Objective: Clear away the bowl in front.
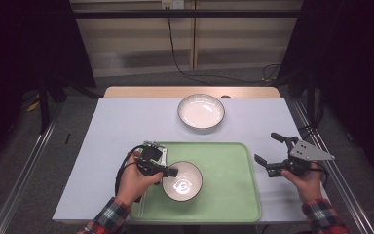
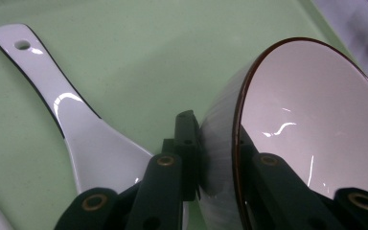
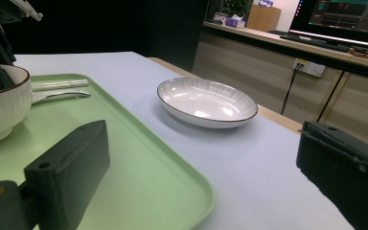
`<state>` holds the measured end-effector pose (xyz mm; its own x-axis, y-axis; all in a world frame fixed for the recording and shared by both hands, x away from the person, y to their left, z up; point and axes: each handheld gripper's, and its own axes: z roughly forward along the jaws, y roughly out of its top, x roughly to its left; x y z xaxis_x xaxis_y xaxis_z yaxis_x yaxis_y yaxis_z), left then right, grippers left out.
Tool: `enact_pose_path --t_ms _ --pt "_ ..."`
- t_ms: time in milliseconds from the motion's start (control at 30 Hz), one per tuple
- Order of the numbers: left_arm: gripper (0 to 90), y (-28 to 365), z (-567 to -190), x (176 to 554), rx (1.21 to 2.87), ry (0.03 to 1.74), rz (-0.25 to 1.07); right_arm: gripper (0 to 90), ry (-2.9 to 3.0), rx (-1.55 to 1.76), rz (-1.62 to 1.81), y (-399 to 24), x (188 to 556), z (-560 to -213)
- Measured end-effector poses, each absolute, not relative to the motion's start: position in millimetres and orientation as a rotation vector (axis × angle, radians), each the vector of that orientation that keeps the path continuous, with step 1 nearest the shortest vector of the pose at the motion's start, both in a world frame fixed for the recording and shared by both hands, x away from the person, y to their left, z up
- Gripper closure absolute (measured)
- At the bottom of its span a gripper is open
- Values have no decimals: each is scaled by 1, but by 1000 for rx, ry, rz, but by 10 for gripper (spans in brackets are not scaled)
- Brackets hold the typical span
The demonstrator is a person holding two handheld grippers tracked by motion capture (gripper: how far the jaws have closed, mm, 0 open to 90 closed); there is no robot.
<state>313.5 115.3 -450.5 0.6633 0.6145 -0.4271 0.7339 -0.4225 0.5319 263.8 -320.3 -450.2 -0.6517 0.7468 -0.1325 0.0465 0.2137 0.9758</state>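
The left gripper is clamping the rim of the small bowl: in the left gripper view one of its fingers is pressing the ribbed outer wall of the bowl and the other is lying against the glossy inner face, so the dark rim is sitting between them. The bowl is resting on the green tray, left of the tray's middle, and is appearing tilted in the left gripper view. Just beside it on the tray, a white spoon with a hole in its handle is lying flat. The right gripper is hovering off the right edge of the tray, its fingers standing wide apart and grasping nothing. Beyond the tray, near the far edge of the counter, a shallow white plate with a dark rim is sitting well apart from the bowl. Both hands are entering from the near side, wearing plaid sleeves.
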Motion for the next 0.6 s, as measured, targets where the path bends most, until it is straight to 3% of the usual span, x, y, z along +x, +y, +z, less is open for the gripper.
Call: enact_pose_path --t_ms 600 --pt "803 114 -452 308 2162 1021 -218 36 1896 725 1489 -319 265 -451"
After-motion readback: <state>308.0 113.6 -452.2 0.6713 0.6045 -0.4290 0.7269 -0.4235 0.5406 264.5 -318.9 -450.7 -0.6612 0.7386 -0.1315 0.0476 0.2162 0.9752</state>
